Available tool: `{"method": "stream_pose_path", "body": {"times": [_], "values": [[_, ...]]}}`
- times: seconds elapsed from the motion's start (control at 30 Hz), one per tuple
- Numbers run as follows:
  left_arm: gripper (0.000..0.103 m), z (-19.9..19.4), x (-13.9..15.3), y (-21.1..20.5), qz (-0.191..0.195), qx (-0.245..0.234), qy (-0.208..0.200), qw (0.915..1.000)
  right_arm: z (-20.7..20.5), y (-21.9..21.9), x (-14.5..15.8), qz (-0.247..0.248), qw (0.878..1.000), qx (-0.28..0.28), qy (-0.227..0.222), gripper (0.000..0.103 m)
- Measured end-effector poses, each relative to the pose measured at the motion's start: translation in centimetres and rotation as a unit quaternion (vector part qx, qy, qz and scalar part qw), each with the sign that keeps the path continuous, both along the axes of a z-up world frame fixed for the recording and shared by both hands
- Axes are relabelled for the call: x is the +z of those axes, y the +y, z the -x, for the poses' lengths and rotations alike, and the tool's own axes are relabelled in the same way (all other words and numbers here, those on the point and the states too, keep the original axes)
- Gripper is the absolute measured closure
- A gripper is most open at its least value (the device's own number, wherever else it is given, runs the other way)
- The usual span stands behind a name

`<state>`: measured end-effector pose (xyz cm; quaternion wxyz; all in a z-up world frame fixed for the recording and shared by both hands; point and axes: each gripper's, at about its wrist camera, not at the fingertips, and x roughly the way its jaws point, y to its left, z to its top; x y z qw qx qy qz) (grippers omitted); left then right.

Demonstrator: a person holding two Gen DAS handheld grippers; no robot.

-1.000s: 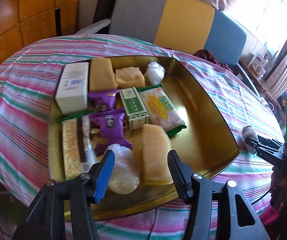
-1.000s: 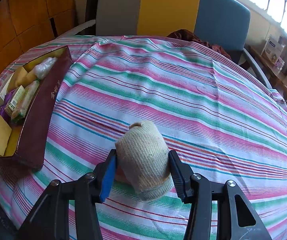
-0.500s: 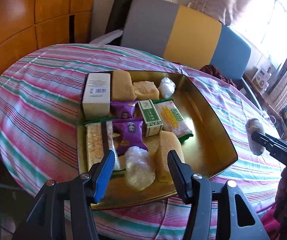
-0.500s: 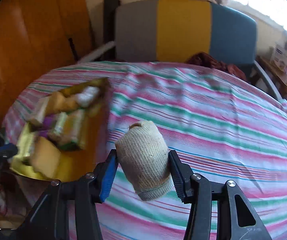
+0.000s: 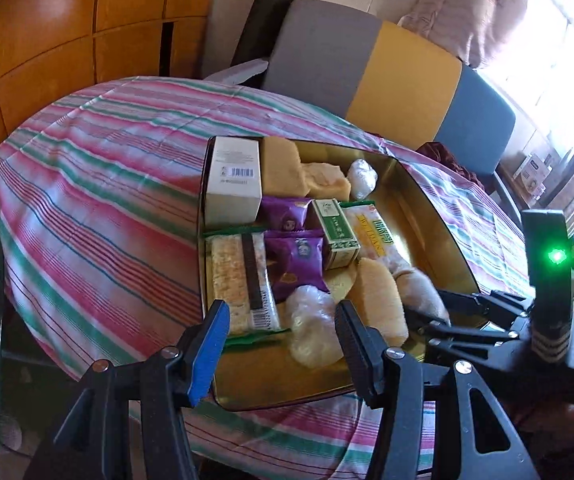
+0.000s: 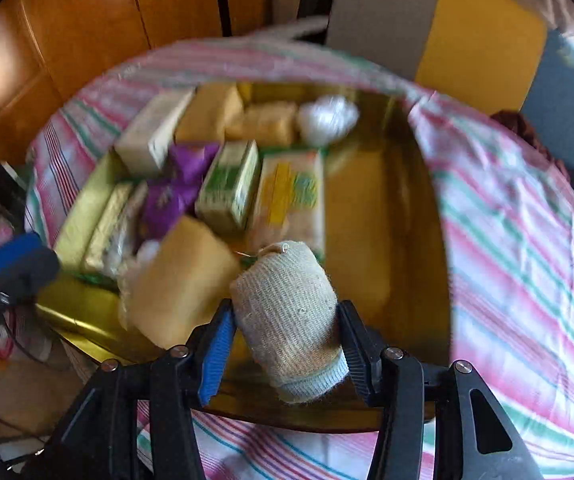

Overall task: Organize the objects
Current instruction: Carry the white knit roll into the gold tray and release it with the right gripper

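A gold tray [image 5: 423, 216] on the striped tablecloth [image 5: 87, 184] holds a white box [image 5: 235, 176], purple packets [image 5: 295, 256], a green box [image 5: 337, 234], a rice-bar pack [image 5: 239, 280] and beige blocks [image 5: 379, 300]. My right gripper [image 6: 285, 316] is shut on a beige knitted roll [image 6: 287, 304] and hangs over the near bare part of the tray [image 6: 367, 200]. In the left wrist view that roll [image 5: 419, 288] sits beside the beige block. My left gripper [image 5: 281, 312] stands open above the tray's near edge with nothing gripped.
A chair with a grey, yellow and blue back [image 5: 387, 68] stands behind the table. Wooden wall panels [image 5: 67, 20] fill the left. The right half of the tray floor is bare. A clear plastic bundle [image 5: 311, 324] lies by the near rim.
My right gripper has carried the roll from over the tablecloth leftward to above the tray. My left gripper has drawn back a little, so more of the table shows.
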<state>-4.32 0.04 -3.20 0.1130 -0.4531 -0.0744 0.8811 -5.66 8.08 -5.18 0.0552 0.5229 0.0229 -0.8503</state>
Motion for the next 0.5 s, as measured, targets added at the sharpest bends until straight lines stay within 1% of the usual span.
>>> {"method": "stream_pose_path", "body": {"times": [0.03,0.1,0.33,0.4,0.47,0.5], "values": [[0.048,0.0,-0.1,0.0,0.000,0.001,0.000,1.0000,-0.1,-0.2,-0.1,0.010,1.000,0.006,0.004,0.047],[0.048,0.1,-0.3,0.0,0.002,0.003,-0.002,1.0000,-0.1,-0.4,-0.2,0.026,1.000,0.013,0.006,0.046],[0.048,0.0,-0.5,0.3,0.014,0.005,0.000,0.9999,-0.3,-0.4,-0.4,0.044,0.999,0.012,0.015,0.044],[0.047,-0.1,-0.4,0.4,0.022,0.007,0.005,0.9997,-0.6,0.0,-0.2,0.050,0.998,0.011,0.023,0.041],[0.047,-0.2,-0.1,0.4,0.028,0.011,0.009,0.9995,-0.9,0.3,0.3,0.054,0.998,0.009,0.034,0.032],[0.046,-0.3,0.1,0.4,0.032,0.014,0.013,0.9993,-1.4,0.3,0.8,0.058,0.997,0.008,0.043,0.030]]}}
